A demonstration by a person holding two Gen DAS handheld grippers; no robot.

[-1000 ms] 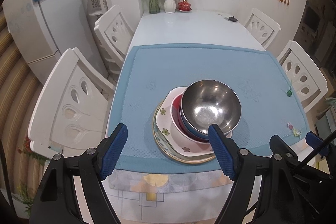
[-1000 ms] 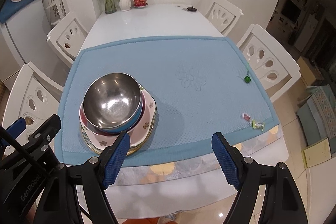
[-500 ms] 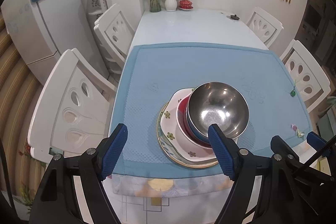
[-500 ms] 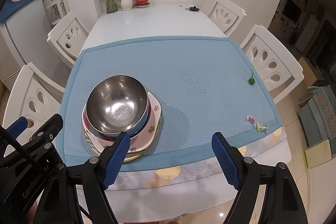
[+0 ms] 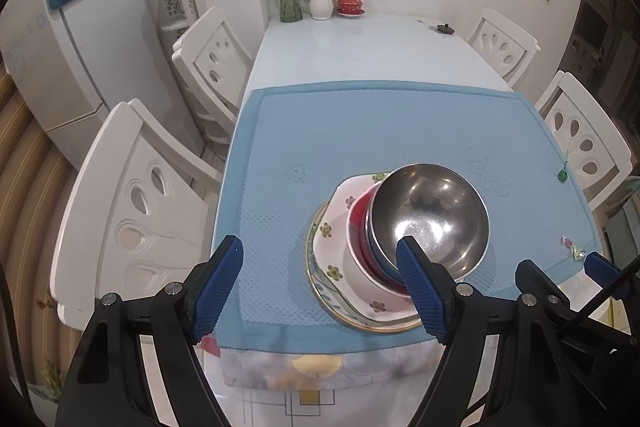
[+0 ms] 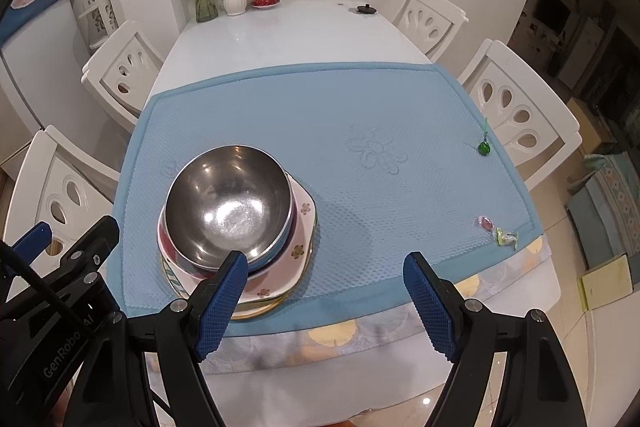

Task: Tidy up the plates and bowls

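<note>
since the steel bowl sits off-centre on top of the stack, over a red bowl, a flowered plate and a gold-rimmed plate near the front edge of the blue mat, you could tip it if you nudge its rim. your left gripper and right gripper both hang above the stack, fingers apart and holding nothing. the stack is close to the table's edge, so a sideways push may slide it off.
</note>
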